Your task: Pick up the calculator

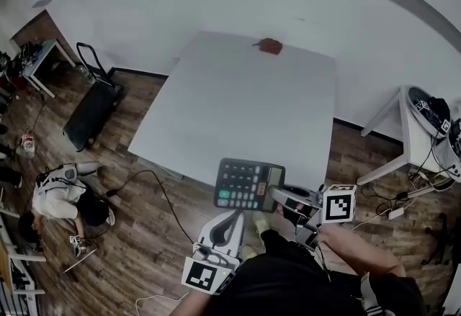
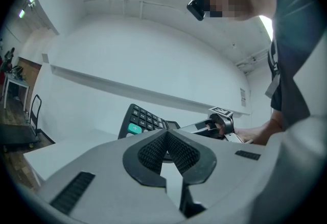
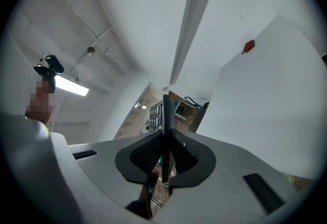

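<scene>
A dark calculator with grey and green keys hangs above the near edge of the white table, lifted off it. My right gripper is shut on its right end. In the right gripper view the calculator shows edge-on, clamped between the pads. My left gripper sits just below and in front of the calculator, apart from it, jaws shut with nothing in them. From the left gripper view the keypad shows beyond my closed left gripper, with the right gripper holding it.
A small red object lies at the table's far edge, also seen as a red object in the right gripper view. A black cart stands left, a person crouches on the wood floor, and white side tables stand right. Cables trail across the floor.
</scene>
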`<action>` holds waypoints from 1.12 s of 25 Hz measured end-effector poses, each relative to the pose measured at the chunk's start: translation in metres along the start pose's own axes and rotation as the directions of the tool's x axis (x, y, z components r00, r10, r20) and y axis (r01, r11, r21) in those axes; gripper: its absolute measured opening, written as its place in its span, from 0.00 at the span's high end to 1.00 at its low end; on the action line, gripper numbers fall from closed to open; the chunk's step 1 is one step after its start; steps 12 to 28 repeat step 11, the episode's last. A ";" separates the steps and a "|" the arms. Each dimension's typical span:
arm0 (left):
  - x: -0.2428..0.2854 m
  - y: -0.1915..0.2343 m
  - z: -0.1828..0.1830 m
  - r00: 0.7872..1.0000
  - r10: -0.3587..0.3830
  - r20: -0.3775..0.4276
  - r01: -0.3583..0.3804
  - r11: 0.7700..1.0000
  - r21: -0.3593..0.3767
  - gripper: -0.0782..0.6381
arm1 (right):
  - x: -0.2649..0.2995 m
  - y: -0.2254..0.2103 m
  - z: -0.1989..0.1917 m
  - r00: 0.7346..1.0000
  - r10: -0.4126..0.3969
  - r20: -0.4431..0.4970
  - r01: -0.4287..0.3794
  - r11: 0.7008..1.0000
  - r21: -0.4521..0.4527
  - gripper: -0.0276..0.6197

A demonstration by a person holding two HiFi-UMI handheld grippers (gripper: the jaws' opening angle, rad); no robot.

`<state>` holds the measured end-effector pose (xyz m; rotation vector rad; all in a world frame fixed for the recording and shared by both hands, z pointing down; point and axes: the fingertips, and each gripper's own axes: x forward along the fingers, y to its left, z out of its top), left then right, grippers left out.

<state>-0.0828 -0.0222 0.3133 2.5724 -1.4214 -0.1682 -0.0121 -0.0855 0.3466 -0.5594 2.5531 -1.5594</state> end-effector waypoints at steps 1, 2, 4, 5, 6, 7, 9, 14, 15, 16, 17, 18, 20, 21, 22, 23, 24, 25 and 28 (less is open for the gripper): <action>-0.001 -0.002 0.004 1.000 -0.005 0.016 0.005 1.000 0.006 0.88 | -0.001 0.003 -0.002 1.000 0.001 0.002 -0.001 1.000 -0.006 0.88; -0.004 -0.004 0.007 0.999 -0.010 0.031 0.010 1.000 0.011 0.88 | -0.003 0.006 -0.005 1.000 0.004 0.005 -0.003 1.000 -0.013 0.88; -0.014 -0.011 0.010 0.998 -0.022 0.060 0.021 1.000 0.016 0.88 | -0.006 0.014 -0.015 1.000 0.010 0.009 -0.010 0.999 -0.031 0.88; -0.021 -0.016 0.011 0.997 -0.028 0.071 0.027 0.999 0.018 0.88 | -0.008 0.020 -0.022 1.000 0.013 0.011 -0.013 0.999 -0.040 0.88; -0.030 -0.020 0.011 0.996 -0.034 0.080 0.032 0.999 0.021 0.88 | -0.010 0.024 -0.029 1.000 0.015 0.012 -0.014 0.999 -0.048 0.88; -0.037 -0.024 0.010 0.996 -0.039 0.086 0.037 0.999 0.021 0.88 | -0.012 0.028 -0.036 1.000 0.015 0.012 -0.015 0.998 -0.054 0.88; -0.050 -0.030 0.010 0.994 -0.042 0.096 0.041 0.999 0.016 0.88 | -0.015 0.034 -0.047 1.000 0.012 0.009 -0.012 0.998 -0.060 0.88; -0.060 -0.035 0.010 0.994 -0.039 0.103 0.038 0.999 0.012 0.88 | -0.018 0.038 -0.056 1.000 0.007 0.006 -0.007 0.998 -0.063 0.88; -0.060 -0.035 0.010 0.994 -0.039 0.103 0.038 0.999 0.012 0.88 | -0.018 0.038 -0.056 1.000 0.007 0.006 -0.007 0.998 -0.063 0.88; -0.060 -0.035 0.010 0.994 -0.039 0.103 0.038 0.999 0.012 0.88 | -0.018 0.038 -0.056 1.000 0.007 0.006 -0.007 0.998 -0.063 0.88; -0.060 -0.035 0.010 0.994 -0.039 0.103 0.038 0.999 0.012 0.88 | -0.018 0.038 -0.056 1.000 0.007 0.006 -0.007 0.998 -0.063 0.88; -0.060 -0.035 0.010 0.994 -0.039 0.103 0.038 0.999 0.012 0.88 | -0.018 0.038 -0.056 1.000 0.007 0.006 -0.007 0.998 -0.063 0.88; -0.060 -0.035 0.010 0.994 -0.039 0.103 0.038 0.999 0.012 0.88 | -0.018 0.038 -0.056 1.000 0.007 0.006 -0.007 0.998 -0.063 0.88; -0.060 -0.035 0.010 0.994 -0.039 0.103 0.038 0.999 0.012 0.88 | -0.018 0.038 -0.056 1.000 0.007 0.006 -0.007 0.998 -0.063 0.88; -0.060 -0.035 0.010 0.994 -0.039 0.103 0.038 0.999 0.012 0.88 | -0.018 0.038 -0.056 1.000 0.007 0.006 -0.007 0.998 -0.063 0.88; -0.060 -0.035 0.010 0.994 -0.039 0.103 0.038 0.999 0.012 0.88 | -0.018 0.038 -0.056 1.000 0.007 0.006 -0.007 0.998 -0.063 0.88; -0.060 -0.035 0.010 0.994 -0.039 0.103 0.038 0.999 0.012 0.88 | -0.018 0.038 -0.056 1.000 0.007 0.006 -0.007 0.998 -0.063 0.88; -0.060 -0.035 0.010 0.994 -0.039 0.103 0.038 0.999 0.012 0.88 | -0.018 0.038 -0.056 1.000 0.007 0.006 -0.007 0.998 -0.063 0.88; -0.060 -0.035 0.010 0.994 -0.039 0.103 0.038 0.999 0.012 0.88 | -0.018 0.038 -0.056 1.000 0.007 0.006 -0.007 0.998 -0.063 0.88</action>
